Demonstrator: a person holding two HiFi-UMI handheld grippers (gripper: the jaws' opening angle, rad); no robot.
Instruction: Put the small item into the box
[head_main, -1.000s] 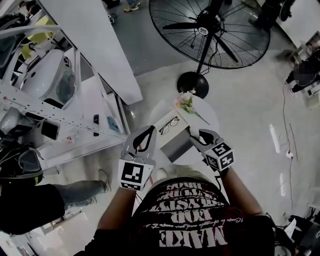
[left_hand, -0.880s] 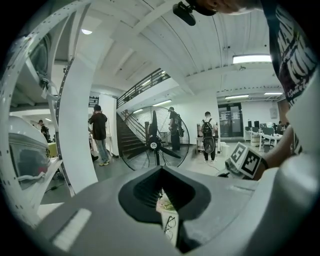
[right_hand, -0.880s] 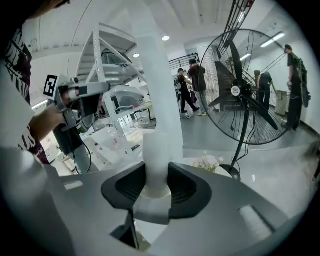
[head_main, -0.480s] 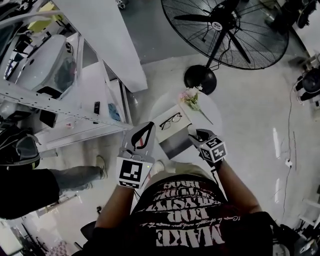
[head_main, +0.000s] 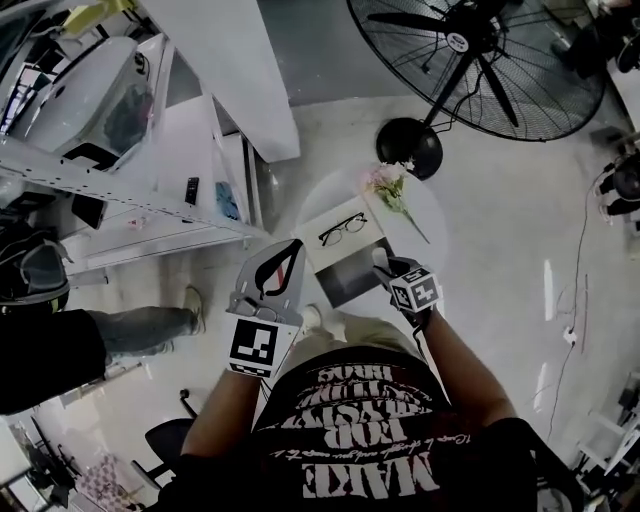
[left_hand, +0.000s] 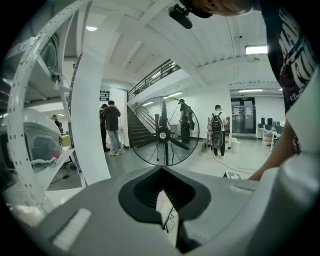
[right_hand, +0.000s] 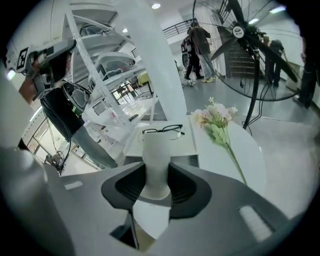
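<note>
**A:** The right gripper (head_main: 387, 266) is at the near edge of the box (head_main: 352, 281). Its jaws are clamped on the white item (right_hand: 157, 155). They hold it by its near end, and the rest sticks out past the tips toward the far side of the box.

**B:** And the left gripper (head_main: 295, 247)?

**A:** It's up on the other side of the box with its jaws together and nothing between them. It looks close to the box, but I can't tell whether it touches.

**B:** So where should the item land?

**A:** I'd aim for the grey hollow nearest the person. The white panel beyond it has a pair of glasses (head_main: 342, 229) lying on it, so the drop should stay short of those.

**B:** What makes it a clean job from here?

**A:** Get low first, I'd say. The item looks round, so if it's released from any height it could bounce or roll out onto the table (head_main: 428, 218). Centre it over the grey part and bring its far end down inside the walls. Only then ease the jaws apart, slowly, so it settles and doesn't flick off a pad.

**B:** Is the flower (head_main: 392, 186) a worry?

**A:** It lies on the far side of the table, past the glasses. That's well away from the line the gripper needs.
</note>
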